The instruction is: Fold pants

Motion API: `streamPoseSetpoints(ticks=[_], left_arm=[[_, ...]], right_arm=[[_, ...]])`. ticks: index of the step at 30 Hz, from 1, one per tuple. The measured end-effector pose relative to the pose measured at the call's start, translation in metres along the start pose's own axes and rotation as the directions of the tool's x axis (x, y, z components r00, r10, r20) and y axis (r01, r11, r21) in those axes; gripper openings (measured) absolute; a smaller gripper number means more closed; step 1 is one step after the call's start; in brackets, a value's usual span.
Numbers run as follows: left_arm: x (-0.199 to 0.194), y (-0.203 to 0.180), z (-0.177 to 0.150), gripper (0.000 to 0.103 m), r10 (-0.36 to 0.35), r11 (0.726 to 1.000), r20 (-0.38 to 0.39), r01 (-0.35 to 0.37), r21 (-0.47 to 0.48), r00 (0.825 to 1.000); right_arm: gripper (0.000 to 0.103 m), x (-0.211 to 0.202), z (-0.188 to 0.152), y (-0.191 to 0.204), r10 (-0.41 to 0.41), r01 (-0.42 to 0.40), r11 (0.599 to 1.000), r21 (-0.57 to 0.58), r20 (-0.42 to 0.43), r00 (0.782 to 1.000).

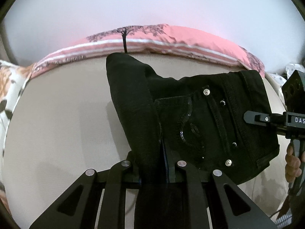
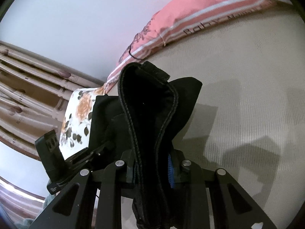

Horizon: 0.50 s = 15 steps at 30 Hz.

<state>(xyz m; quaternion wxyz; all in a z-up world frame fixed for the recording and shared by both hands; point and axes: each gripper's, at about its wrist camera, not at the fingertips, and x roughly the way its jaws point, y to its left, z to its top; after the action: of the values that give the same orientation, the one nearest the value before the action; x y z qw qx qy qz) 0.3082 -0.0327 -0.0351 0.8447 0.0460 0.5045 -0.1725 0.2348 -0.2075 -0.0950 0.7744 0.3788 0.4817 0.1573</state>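
The black pants (image 1: 200, 118) hang bunched between the 2 grippers, lifted above the beige bed (image 1: 63, 118), toward its far edge by the pink pillow (image 1: 171, 38). The left gripper (image 1: 156, 173) is clamped on a fold of dark fabric. The right gripper (image 2: 154, 169) pinches the thick stitched waistband. A hand (image 1: 292, 164) grips the right tool's handle, reaching in level from the right side.
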Motion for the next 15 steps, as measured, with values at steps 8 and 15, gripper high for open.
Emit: streamPoseSetpoints(ticks=[8,15], left_arm=[[0.038,0.024,0.041,0.016,-0.021,1.0,0.009,0.021,-0.022,1.0],[0.073,0.03,0.031,0.031,0.01,1.0,-0.009,-0.01,-0.012,1.0]], right_arm=[[0.023,0.023,0.048,-0.012,-0.052,0.052,0.999,-0.012,0.018,0.998],[0.032,0.038,0.045,-0.042,-0.139,0.138,0.99,0.005,0.025,0.99]])
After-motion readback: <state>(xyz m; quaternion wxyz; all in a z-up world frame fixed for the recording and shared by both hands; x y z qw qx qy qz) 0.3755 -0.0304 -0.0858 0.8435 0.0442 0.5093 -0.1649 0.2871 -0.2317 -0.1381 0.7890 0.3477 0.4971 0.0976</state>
